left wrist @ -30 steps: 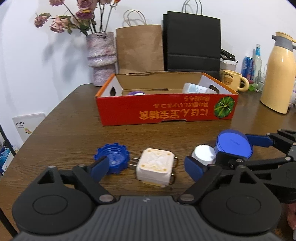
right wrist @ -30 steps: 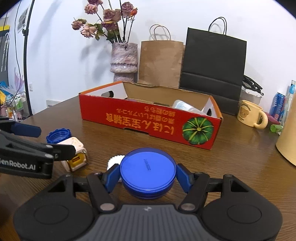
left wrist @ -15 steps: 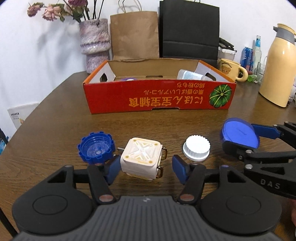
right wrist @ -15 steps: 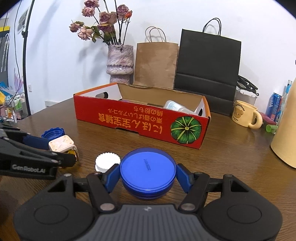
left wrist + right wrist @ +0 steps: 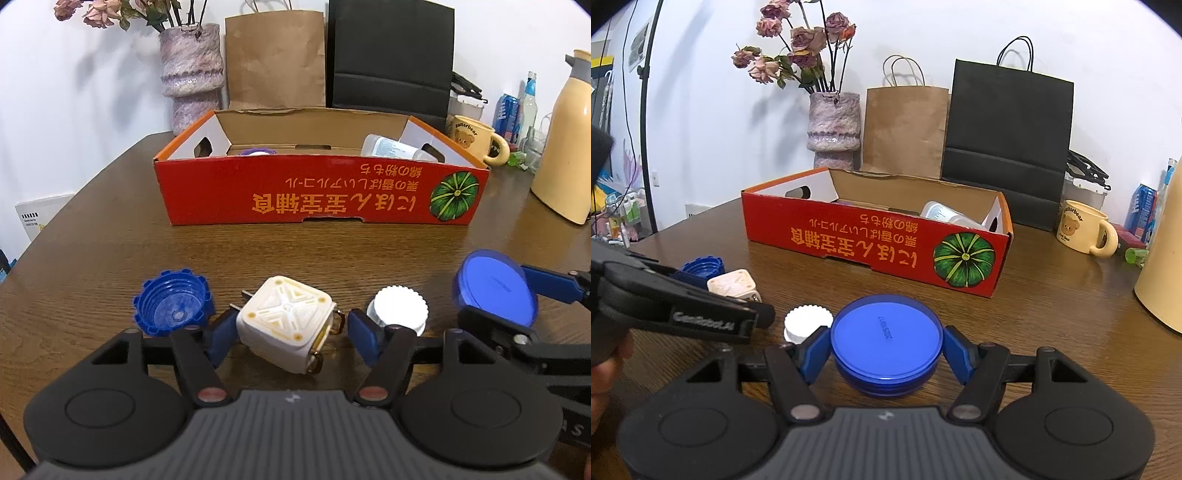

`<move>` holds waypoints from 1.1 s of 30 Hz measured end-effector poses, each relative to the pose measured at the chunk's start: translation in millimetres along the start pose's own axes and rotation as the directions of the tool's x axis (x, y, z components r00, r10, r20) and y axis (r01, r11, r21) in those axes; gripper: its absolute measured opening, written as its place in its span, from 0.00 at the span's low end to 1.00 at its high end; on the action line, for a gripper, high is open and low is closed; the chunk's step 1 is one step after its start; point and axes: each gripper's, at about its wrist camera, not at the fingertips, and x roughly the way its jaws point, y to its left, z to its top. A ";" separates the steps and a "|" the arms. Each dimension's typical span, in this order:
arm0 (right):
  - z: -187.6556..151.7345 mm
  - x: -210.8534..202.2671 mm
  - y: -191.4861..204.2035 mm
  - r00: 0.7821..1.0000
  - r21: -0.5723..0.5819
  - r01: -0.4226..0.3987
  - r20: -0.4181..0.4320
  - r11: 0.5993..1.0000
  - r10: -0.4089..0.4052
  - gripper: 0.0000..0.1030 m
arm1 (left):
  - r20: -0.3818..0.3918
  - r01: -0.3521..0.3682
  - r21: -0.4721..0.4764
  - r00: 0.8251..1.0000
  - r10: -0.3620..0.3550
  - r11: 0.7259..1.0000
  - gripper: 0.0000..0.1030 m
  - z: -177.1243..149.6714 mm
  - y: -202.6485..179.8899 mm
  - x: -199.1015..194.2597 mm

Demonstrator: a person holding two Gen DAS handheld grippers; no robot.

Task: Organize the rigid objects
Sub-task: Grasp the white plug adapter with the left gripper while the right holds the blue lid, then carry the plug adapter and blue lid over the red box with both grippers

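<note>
Table: dark brown wood, carrying everything named below.
Red box: open-topped cardboard carton with a pumpkin picture and upside-down print on its front wall; the landmark for every place here.
Black bag: standing against the wall behind the red box, toward its right end.
Brown bag: behind the red box, just left of the black bag.
Vase: mottled pink, with dried roses, behind the left corner of the red box.
Flask: cream-coloured, well right of the red box.
Mug: yellow with a bear print, just past the right rear corner of the red box.
White bottle: lying inside the red box at its right end.
Right gripper: in front of the red box, its blue pads pressed on both sides of the blue round tin.
Left gripper: in front of the red box, left of the right one; its jaws have just been opening a little, the left pad touches the white plug adapter between them, and a gap shows at the right pad.
Blue cap: lying open side up in front of the red box, just left of the adapter.
White cap: ribbed, in front of the red box, between the adapter and the tin.
</note>
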 end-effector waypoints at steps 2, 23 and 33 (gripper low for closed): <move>0.1 -0.1 0.0 1.000 0.000 0.000 0.000 1.000 0.000 0.63 | -0.001 -0.003 0.001 1.000 0.003 1.000 0.60 -0.8 -0.3 1.6; 0.9 -2.8 2.8 1.000 -0.013 0.021 0.016 1.000 -0.021 0.63 | 0.070 -0.003 0.005 0.998 0.002 1.000 0.59 0.4 -0.2 -15.3; 11.6 -10.2 5.6 0.998 -0.024 0.033 0.061 0.999 -0.032 0.63 | 0.131 -0.008 -0.006 0.991 0.009 1.000 0.59 12.8 1.2 -31.9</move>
